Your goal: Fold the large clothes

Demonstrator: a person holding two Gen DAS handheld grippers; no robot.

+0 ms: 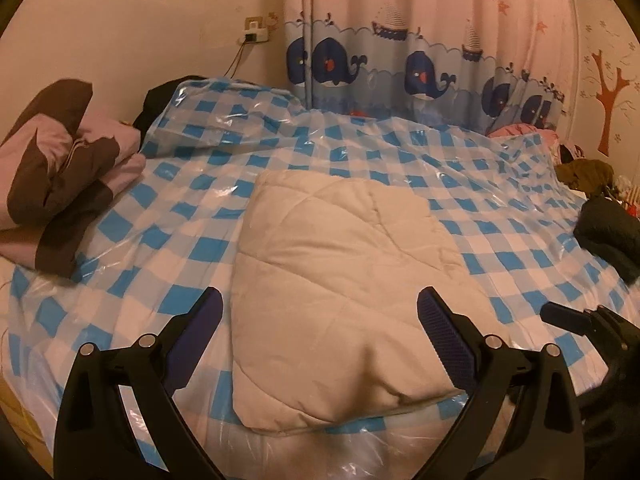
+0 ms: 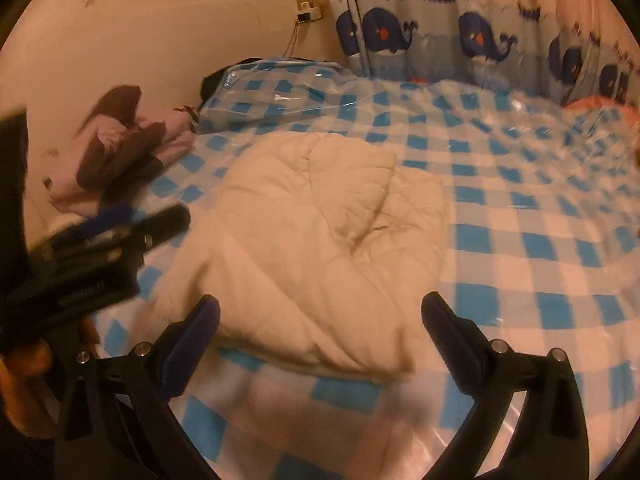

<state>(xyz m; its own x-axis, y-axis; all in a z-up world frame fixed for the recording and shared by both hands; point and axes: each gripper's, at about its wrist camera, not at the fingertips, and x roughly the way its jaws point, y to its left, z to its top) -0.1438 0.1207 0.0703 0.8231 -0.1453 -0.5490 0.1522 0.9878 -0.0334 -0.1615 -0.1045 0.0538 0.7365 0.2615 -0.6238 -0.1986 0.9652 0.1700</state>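
A cream quilted garment [image 1: 336,280] lies folded in the middle of the bed, on a blue and white checked plastic sheet [image 1: 500,240]. The left claw [image 1: 320,320] is spread wide and holds nothing; it hangs over the near edge of the garment. The right claw [image 2: 320,328] is spread wide too and holds nothing. A pink and brown folded garment [image 1: 60,176] sits at ten o'clock by the wall. A whale curtain [image 1: 420,64] hangs at twelve o'clock. A dark garment [image 1: 608,232] lies at three o'clock.
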